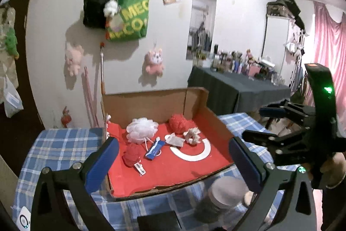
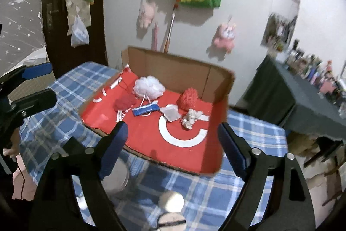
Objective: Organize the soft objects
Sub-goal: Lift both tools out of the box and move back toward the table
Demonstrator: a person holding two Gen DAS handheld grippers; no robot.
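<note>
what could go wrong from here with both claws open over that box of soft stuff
1. The white puff trails a cord toward the blue packet; lifting one might drag the other.
2. The grey jar stands on the checked cloth just in front of the box, under the left claw; a low reach may knock it.
3. The right claw is close beside the left one, so reaching together risks a bump.

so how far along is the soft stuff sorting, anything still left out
Done, apparently: white pouf, two red poufs, blue packet and crumpled cloth lie in the cardboard box. In hand: nothing; left gripper and right gripper are open. Left: blurry items on the plaid cloth, unidentifiable.
</note>
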